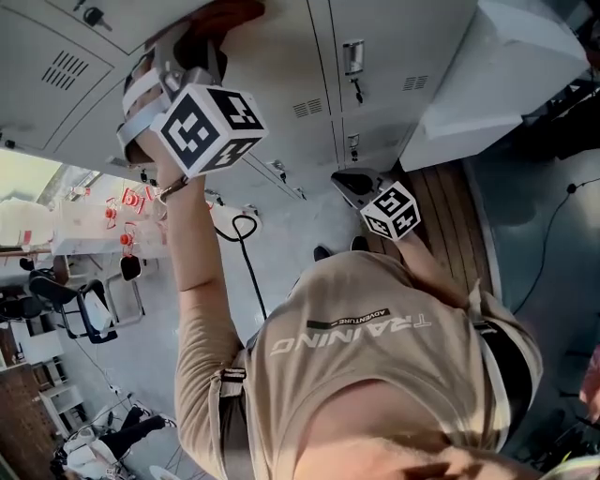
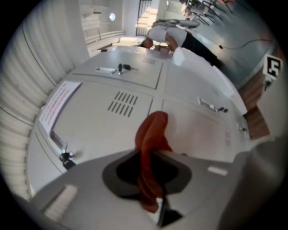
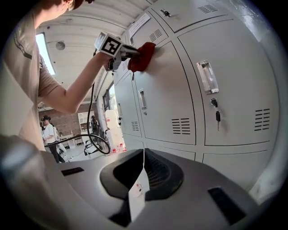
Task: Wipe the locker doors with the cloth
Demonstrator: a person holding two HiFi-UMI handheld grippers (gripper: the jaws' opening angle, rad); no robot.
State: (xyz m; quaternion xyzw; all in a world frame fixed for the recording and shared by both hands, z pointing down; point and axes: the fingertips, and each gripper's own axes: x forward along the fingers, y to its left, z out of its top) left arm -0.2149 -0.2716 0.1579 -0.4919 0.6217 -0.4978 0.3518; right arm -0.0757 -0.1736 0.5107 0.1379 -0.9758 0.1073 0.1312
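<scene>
My left gripper (image 1: pixel 208 37) is up on my outstretched arm, its marker cube turned toward me. The red cloth (image 1: pixel 234 13) is bunched at its tip, against a grey locker door (image 1: pixel 281 56). My right gripper (image 1: pixel 345 180) sits lower, in front of my chest, with its dark jaws pointing at the lockers. A key (image 1: pixel 356 91) hangs from the lock of a neighbouring door. A black cable (image 1: pixel 246 246) loops beside my left arm.

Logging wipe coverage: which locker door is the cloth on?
The door left of the keyed door: the left gripper holds the red cloth against its top-left corner.
</scene>
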